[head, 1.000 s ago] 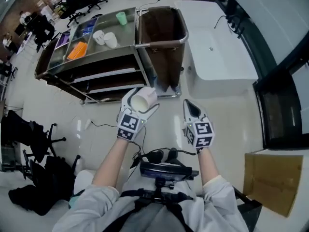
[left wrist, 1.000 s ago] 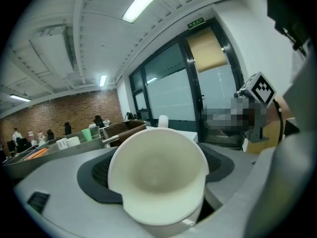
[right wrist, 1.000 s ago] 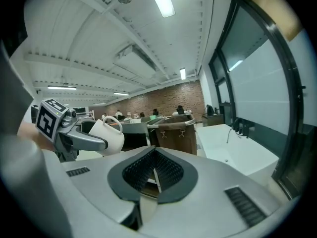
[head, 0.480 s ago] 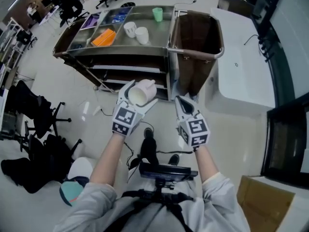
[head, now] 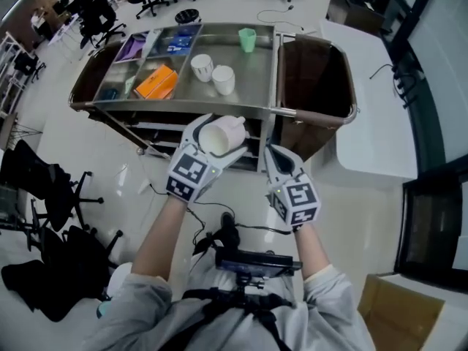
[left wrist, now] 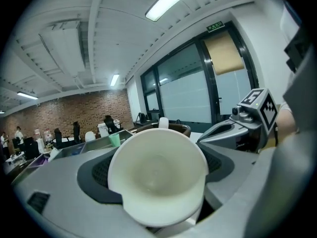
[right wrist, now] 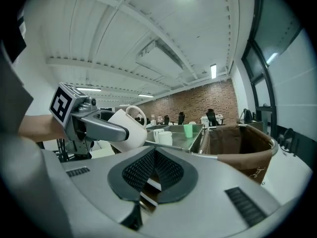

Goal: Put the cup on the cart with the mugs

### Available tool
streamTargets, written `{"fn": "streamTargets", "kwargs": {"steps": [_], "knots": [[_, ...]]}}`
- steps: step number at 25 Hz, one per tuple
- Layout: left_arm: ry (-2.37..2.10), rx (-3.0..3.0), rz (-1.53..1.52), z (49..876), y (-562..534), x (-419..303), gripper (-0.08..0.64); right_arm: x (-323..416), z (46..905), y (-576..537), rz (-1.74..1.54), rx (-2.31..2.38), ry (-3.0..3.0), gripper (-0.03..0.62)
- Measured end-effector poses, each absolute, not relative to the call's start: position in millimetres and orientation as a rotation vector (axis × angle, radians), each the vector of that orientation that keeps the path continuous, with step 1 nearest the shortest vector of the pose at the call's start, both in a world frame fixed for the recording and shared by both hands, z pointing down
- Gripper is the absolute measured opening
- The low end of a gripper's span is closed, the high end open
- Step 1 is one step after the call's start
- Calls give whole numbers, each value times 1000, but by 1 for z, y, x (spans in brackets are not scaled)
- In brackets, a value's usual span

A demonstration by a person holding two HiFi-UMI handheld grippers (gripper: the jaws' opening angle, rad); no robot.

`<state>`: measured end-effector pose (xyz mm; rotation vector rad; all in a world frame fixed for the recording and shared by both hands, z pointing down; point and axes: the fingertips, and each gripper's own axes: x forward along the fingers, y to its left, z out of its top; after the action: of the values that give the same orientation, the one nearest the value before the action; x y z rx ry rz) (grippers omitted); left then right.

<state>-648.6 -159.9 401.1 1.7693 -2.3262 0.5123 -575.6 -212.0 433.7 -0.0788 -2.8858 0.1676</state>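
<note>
Left gripper grips the cup: its jaws stand wide, one pad pressed on each side of the cup wall. Right gripper is empty, its jaws closed together.

The cup hangs in the air just short of the near rail of the cart, over the floor. The two mugs stand on the cart's top tray at 12 o'clock from the cup. The left gripper is the nearer to them.

The cup's axis runs along the jaws, tilted near level, with its mouth facing back toward the wrist. It needs righting before it is set down, in my judgement.

Cup: plain white, one loop handle on the far upper side, and seemingly empty inside.
</note>
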Motion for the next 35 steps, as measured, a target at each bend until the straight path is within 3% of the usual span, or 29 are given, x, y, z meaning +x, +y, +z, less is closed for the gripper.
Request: {"fn": "streamTargets", "kwargs": {"steps": [16, 35], "knots": [[-1903, 2055, 896, 351, -279, -805, 462, -722, 361, -249, -47, -52, -2962, 9], [-1377, 1893, 1109, 471, -383, -903, 462, -751, 380, -313, 54, -134, -2949, 9]]}}
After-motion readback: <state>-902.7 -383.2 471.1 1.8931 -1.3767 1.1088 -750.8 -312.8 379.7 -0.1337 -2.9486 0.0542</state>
